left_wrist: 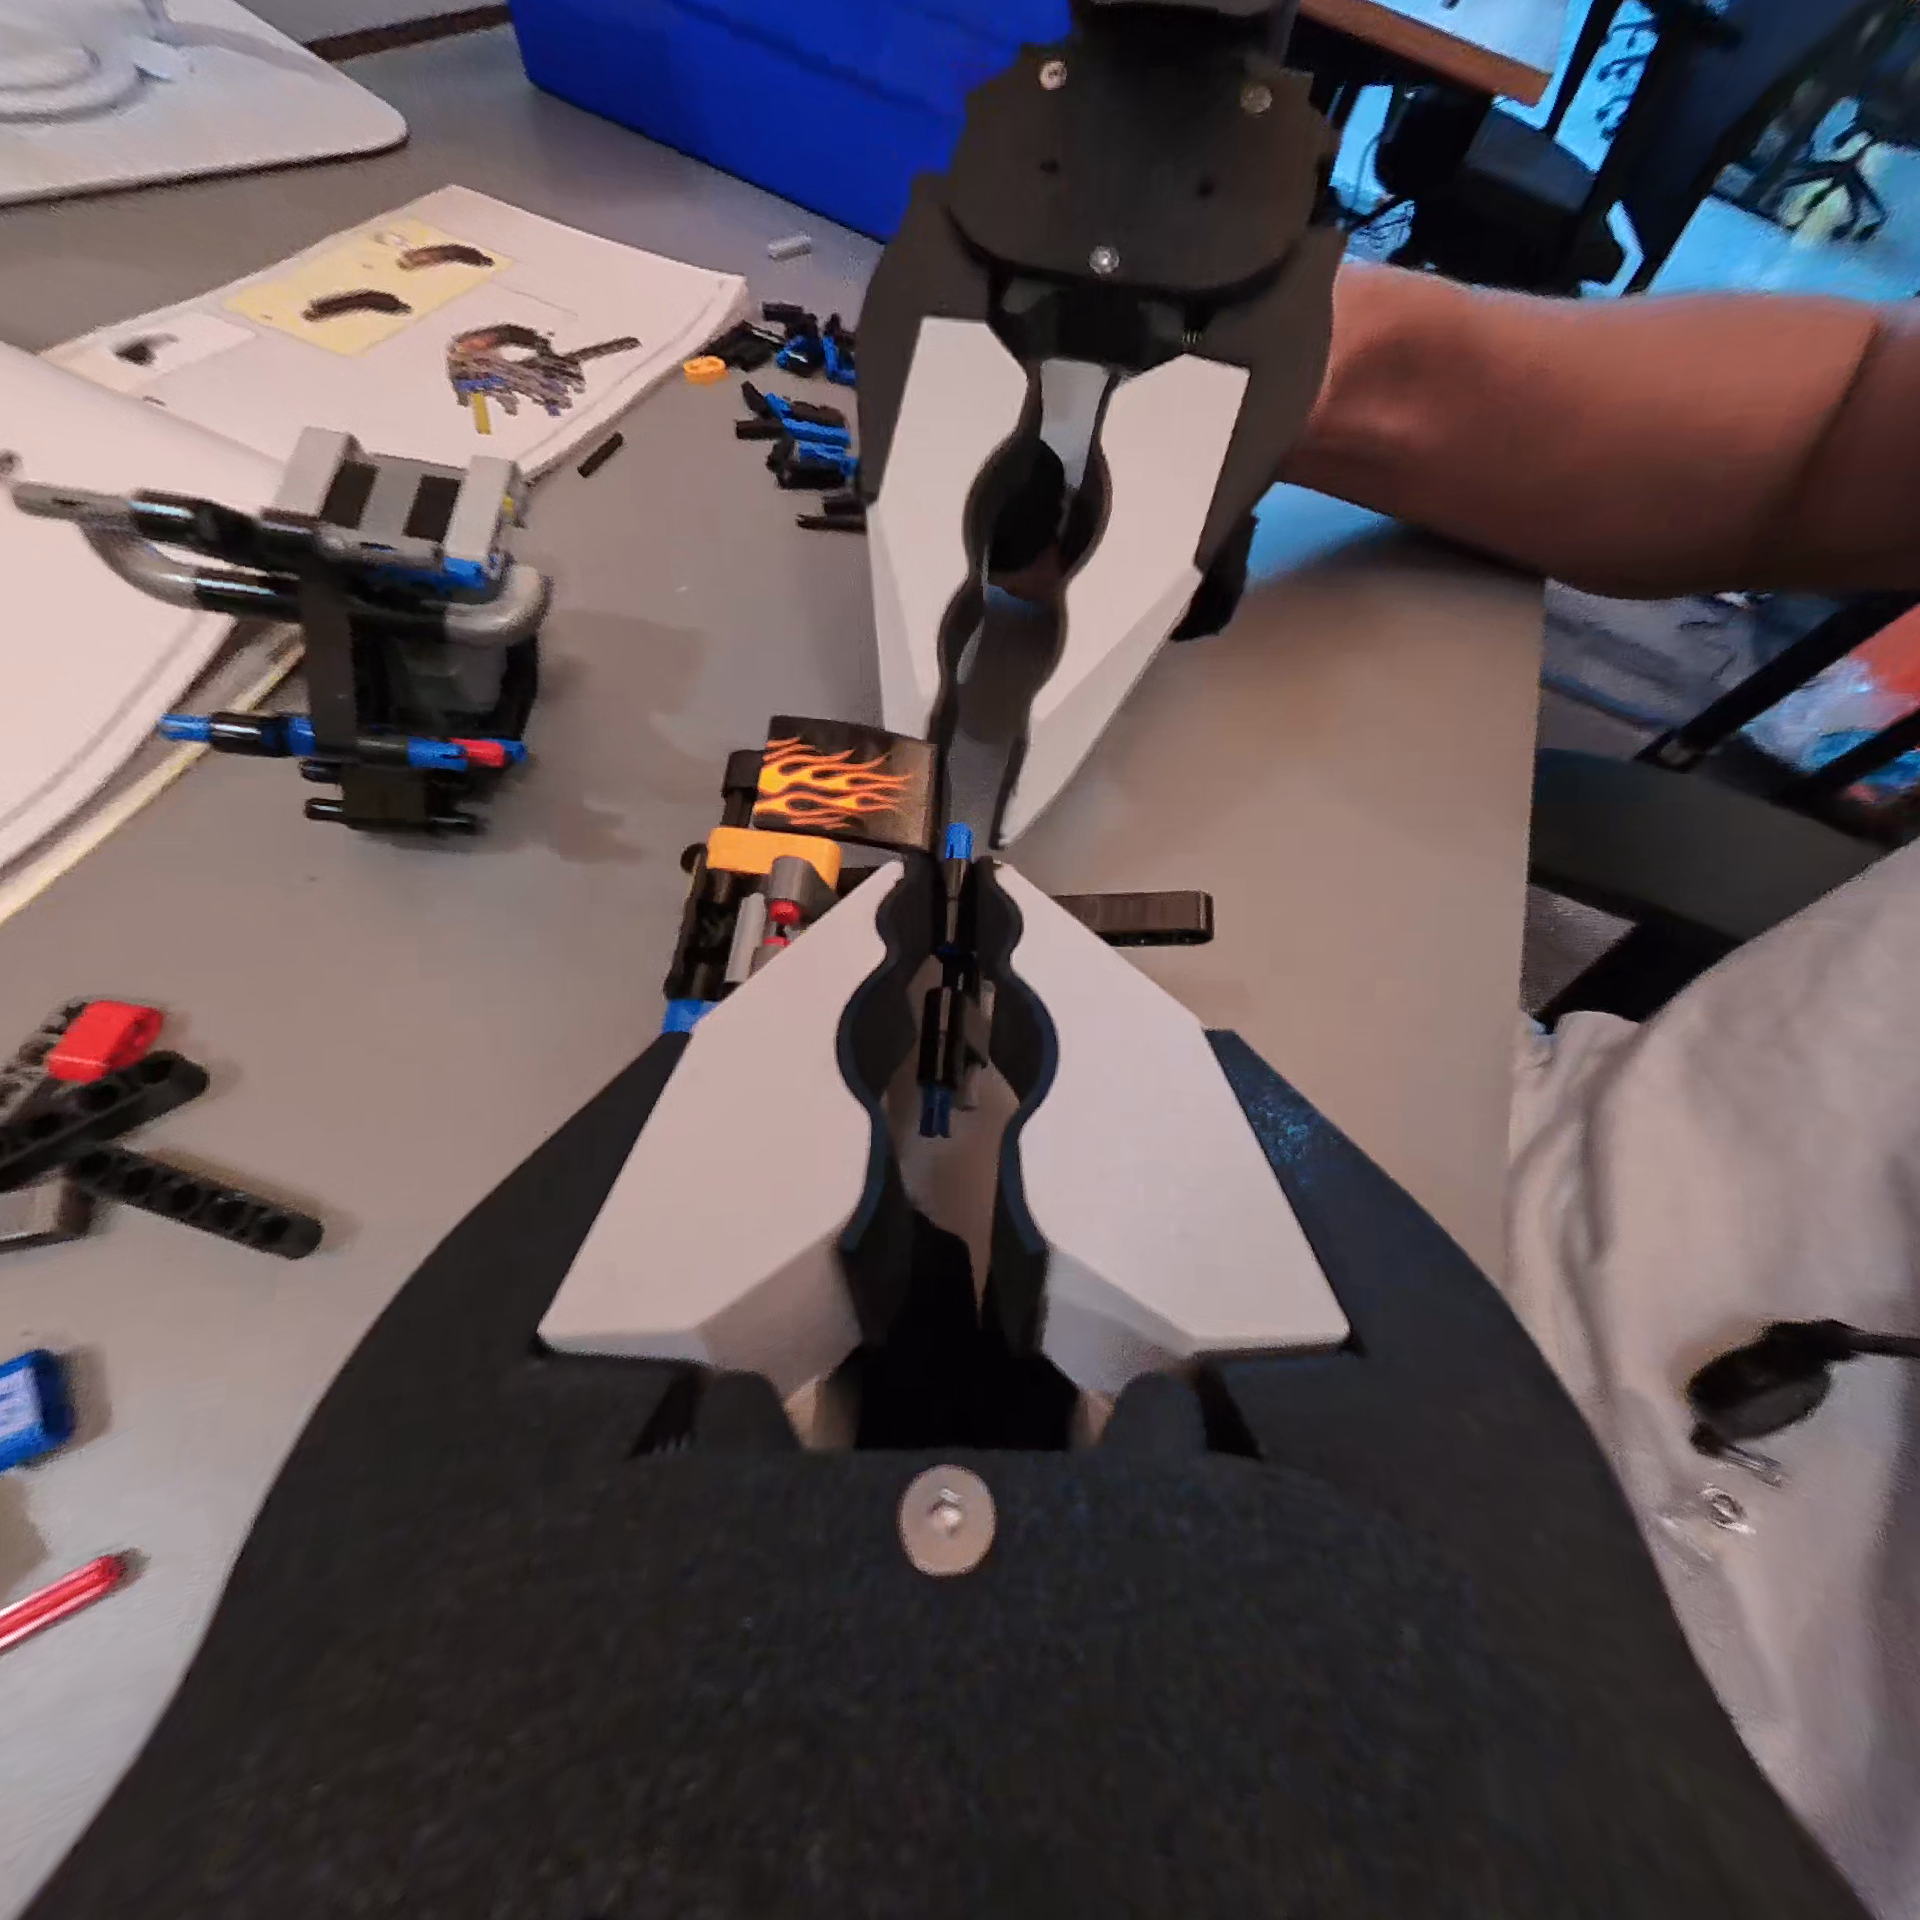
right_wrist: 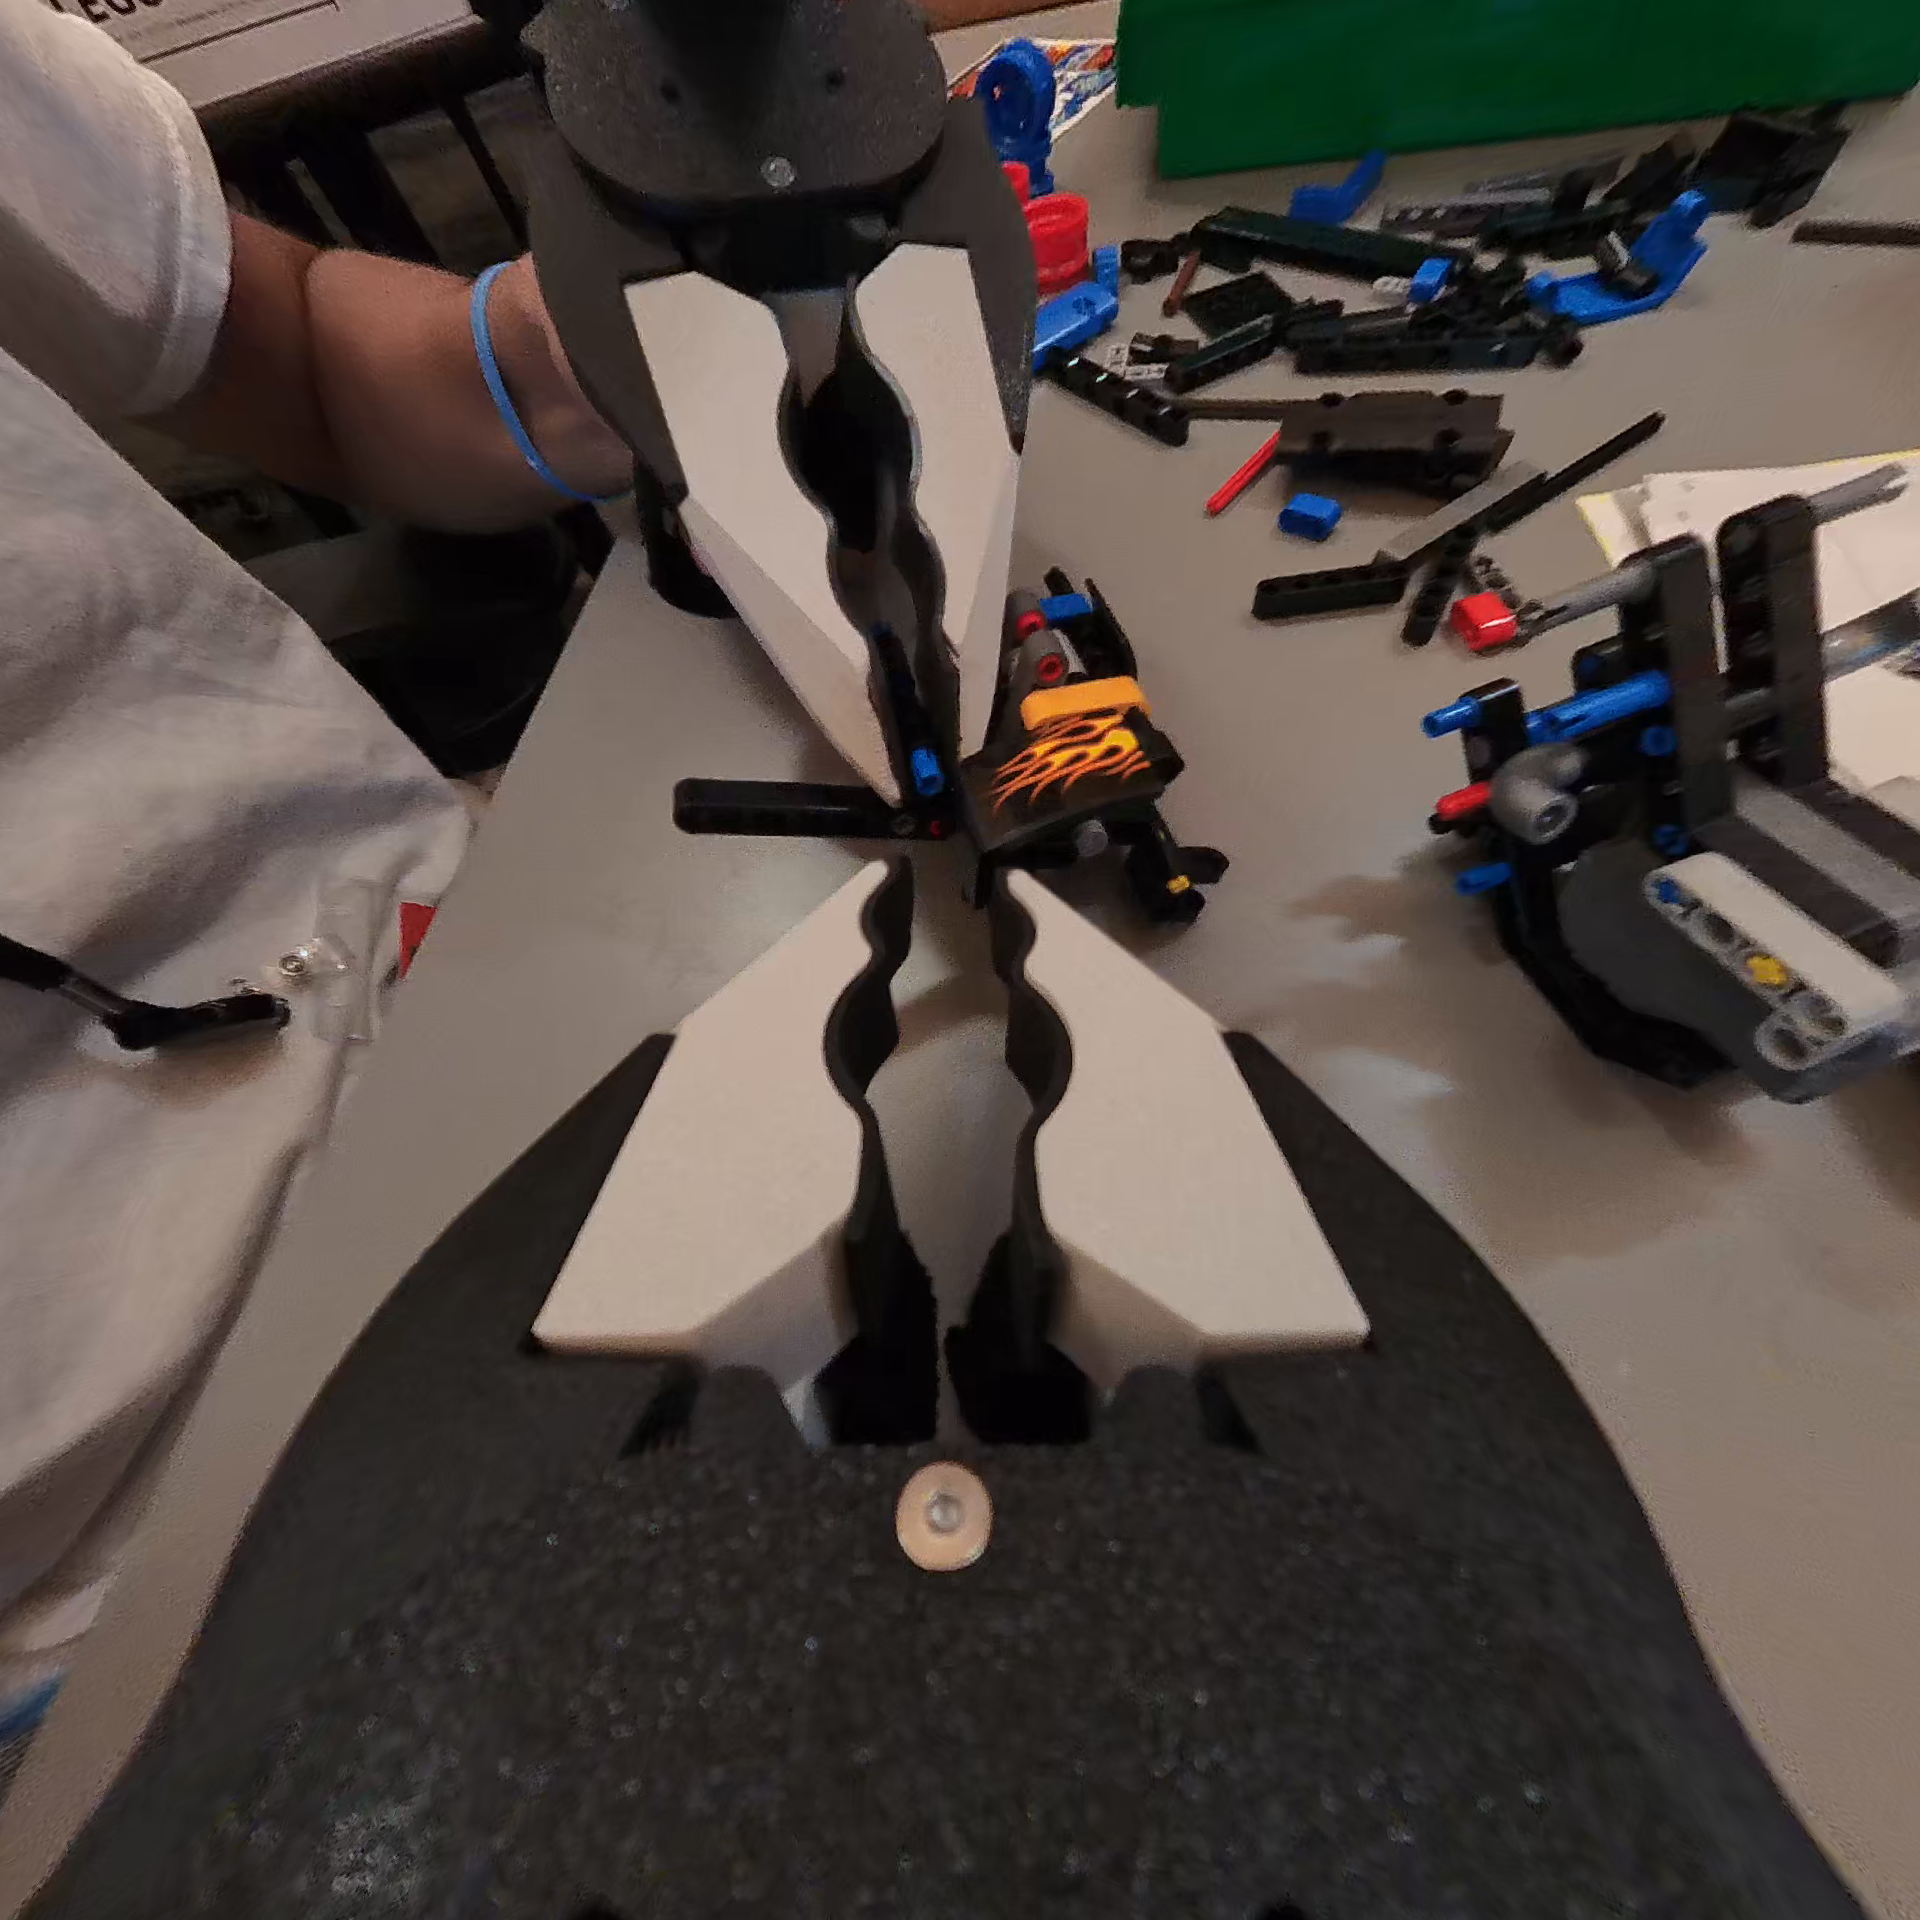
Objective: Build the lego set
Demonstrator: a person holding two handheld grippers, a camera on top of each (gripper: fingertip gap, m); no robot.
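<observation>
Left gripper (left_wrist: 948, 883) closed narrow on a thin black piece with blue pins (left_wrist: 945, 997), held upright between its fingers. The right wrist view showed the same piece (right_wrist: 914, 727) pinched low in that claw. Right gripper (right_wrist: 951, 883) stood narrowly parted and empty, tips just above the table (right_wrist: 1558, 1351) beside the flame-panel subassembly (right_wrist: 1070, 774). A black beam (right_wrist: 779, 808) stuck out sideways from that subassembly toward the person. The larger grey-and-black assembly (right_wrist: 1683, 831) sat well apart, near the instruction booklet (left_wrist: 436, 312). Loose parts (right_wrist: 1403, 312) lay scattered farther off.

Step in hand, by judgement: joining the pinned piece to the flame-panel subassembly. The next move likely calls for the right gripper to brace the subassembly while the left lines up a blue pin with a hole and presses squarely. Exact target hole could not be made out.
</observation>
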